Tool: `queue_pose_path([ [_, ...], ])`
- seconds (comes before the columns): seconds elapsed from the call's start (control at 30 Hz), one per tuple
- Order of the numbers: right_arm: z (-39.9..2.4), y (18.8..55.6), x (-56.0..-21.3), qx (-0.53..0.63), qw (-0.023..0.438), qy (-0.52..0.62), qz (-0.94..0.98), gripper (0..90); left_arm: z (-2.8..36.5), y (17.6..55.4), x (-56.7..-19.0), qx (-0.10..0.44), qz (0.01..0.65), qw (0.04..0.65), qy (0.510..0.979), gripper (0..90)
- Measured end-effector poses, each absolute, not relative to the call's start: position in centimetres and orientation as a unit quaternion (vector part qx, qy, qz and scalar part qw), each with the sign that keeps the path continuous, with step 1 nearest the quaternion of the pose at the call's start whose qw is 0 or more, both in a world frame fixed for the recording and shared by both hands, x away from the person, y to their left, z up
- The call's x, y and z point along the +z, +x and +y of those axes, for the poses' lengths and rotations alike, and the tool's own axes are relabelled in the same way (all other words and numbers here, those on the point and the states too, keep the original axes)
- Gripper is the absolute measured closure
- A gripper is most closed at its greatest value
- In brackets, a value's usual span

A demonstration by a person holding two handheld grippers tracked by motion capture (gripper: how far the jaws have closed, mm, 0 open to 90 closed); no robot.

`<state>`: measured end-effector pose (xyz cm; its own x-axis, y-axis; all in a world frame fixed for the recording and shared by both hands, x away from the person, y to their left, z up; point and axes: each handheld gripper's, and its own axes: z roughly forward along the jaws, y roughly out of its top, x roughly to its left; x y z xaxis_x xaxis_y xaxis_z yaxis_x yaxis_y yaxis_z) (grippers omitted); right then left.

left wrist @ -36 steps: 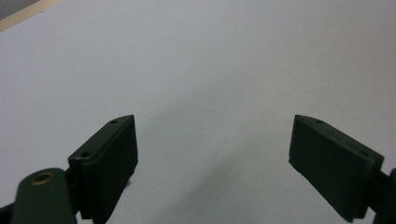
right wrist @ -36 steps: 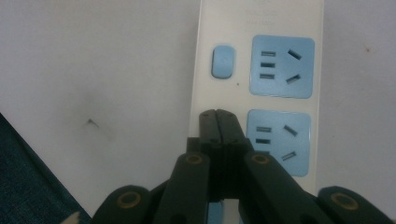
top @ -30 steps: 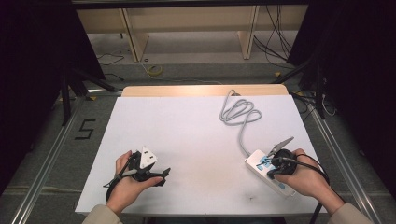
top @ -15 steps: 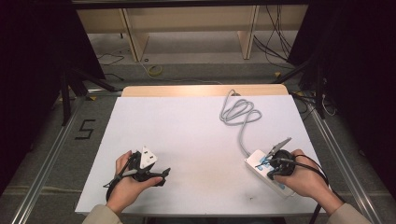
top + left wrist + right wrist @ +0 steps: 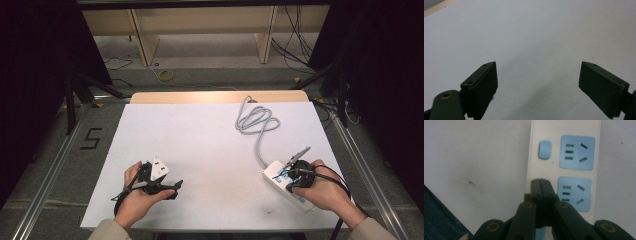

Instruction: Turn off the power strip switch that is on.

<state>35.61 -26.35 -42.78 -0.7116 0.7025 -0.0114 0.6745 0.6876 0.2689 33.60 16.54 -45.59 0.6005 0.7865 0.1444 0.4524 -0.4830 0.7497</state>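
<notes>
A white power strip (image 5: 276, 176) with blue sockets lies at the table's near right, and its grey cable (image 5: 256, 121) coils away toward the far edge. My right gripper (image 5: 294, 176) rests over the strip, held by a hand. In the right gripper view its jaws (image 5: 540, 185) are pressed together with nothing between them, their tips above the power strip (image 5: 564, 152) beside a blue socket (image 5: 574, 193) and below the blue switch (image 5: 544, 150). My left gripper (image 5: 167, 187) sits at the near left in the other hand. In the left gripper view, the left gripper (image 5: 539, 85) is wide open over bare white table.
The white table top (image 5: 200, 150) has a wooden far edge (image 5: 215, 96). A small dark scuff (image 5: 470, 183) marks the surface left of the strip. Metal rails run along both sides, with shelving and loose cables on the floor beyond.
</notes>
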Motion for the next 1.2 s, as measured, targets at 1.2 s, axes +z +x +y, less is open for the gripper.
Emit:
queue_pose_path([
  [1.2, -26.43, 35.99, -42.90, 0.119, 0.047, 0.388, 0.913, 90.0, 16.41, 33.60, -45.56, 0.242, 0.373, 0.342, 0.828, 15.1],
])
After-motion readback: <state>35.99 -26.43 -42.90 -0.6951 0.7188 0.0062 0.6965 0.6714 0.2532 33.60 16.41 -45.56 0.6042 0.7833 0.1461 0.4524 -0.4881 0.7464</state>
